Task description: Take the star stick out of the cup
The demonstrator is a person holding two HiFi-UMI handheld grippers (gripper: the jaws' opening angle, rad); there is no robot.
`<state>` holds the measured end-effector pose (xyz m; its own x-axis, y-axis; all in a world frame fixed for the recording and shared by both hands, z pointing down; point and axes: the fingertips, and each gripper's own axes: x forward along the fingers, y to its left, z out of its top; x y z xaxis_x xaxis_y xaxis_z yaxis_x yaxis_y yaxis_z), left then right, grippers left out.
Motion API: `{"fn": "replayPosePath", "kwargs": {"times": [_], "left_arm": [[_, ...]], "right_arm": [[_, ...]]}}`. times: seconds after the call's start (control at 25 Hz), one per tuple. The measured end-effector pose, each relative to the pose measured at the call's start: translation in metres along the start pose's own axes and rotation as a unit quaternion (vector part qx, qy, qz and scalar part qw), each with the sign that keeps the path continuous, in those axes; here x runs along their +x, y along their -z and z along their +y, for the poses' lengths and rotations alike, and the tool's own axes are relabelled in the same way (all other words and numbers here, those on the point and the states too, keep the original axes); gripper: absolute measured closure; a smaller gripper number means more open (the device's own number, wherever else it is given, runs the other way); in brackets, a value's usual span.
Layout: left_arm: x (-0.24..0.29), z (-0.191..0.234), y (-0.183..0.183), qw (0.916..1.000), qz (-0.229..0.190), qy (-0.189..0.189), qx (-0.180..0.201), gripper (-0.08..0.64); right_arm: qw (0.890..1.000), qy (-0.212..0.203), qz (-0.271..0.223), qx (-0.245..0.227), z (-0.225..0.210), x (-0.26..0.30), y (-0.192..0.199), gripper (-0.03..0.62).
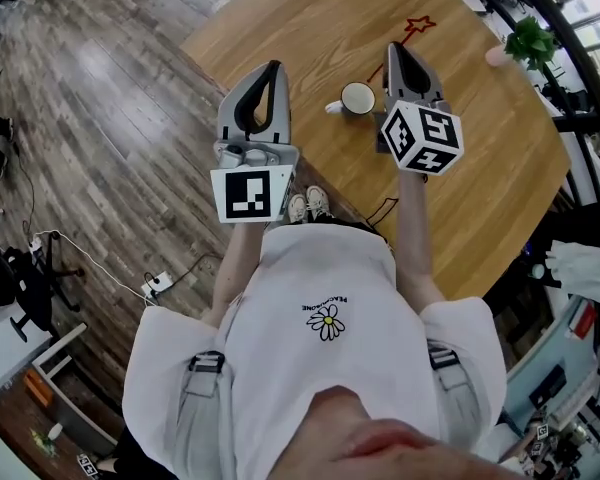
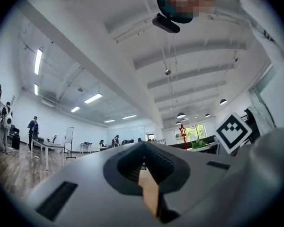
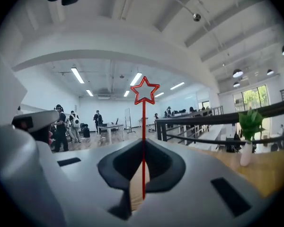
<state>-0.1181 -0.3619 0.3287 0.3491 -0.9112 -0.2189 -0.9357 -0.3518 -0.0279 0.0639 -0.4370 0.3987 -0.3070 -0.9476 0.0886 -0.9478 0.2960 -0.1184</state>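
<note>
A thin red star stick (image 1: 414,28) stands in my right gripper (image 1: 397,48), whose jaws are shut on its shaft. In the right gripper view the star (image 3: 145,90) rises straight above the closed jaws and the shaft's lower end sits between them. A white cup (image 1: 357,99) stands on the wooden table (image 1: 280,28), just left of the right gripper. The stick's lower end shows near the cup's rim; whether it touches, I cannot tell. My left gripper (image 1: 272,66) hovers left of the cup, shut and empty. From the left gripper view the star stick (image 2: 183,132) shows far off.
A small potted plant (image 1: 528,40) stands at the table's far right edge, also seen as a plant (image 3: 248,126) in the right gripper view. A dark railing (image 3: 203,122) runs behind the table. Wood floor (image 1: 100,118) lies to the left, with cables and a power strip (image 1: 158,284).
</note>
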Motion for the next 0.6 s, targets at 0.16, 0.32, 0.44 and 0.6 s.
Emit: {"fn": "replayPosePath", "kwargs": {"times": [0.16, 0.32, 0.44, 0.6], "left_arm": [[-0.001, -0.006, -0.017, 0.9997, -0.020, 0.004, 0.009, 0.544], [-0.003, -0.013, -0.027, 0.9994, -0.028, 0.006, 0.018, 0.545], [-0.006, -0.016, -0.030, 0.9992, -0.032, 0.009, 0.023, 0.543], [-0.008, -0.022, -0.032, 0.9990, -0.037, 0.016, 0.020, 0.545]], "right_arm": [[0.995, -0.008, -0.081, -0.048, 0.024, -0.034, -0.048, 0.580], [0.988, -0.009, -0.131, -0.083, 0.045, -0.064, -0.072, 0.580], [0.981, -0.003, -0.162, -0.107, 0.058, -0.083, -0.080, 0.580], [0.971, 0.006, -0.189, -0.146, 0.072, -0.099, -0.083, 0.580]]}}
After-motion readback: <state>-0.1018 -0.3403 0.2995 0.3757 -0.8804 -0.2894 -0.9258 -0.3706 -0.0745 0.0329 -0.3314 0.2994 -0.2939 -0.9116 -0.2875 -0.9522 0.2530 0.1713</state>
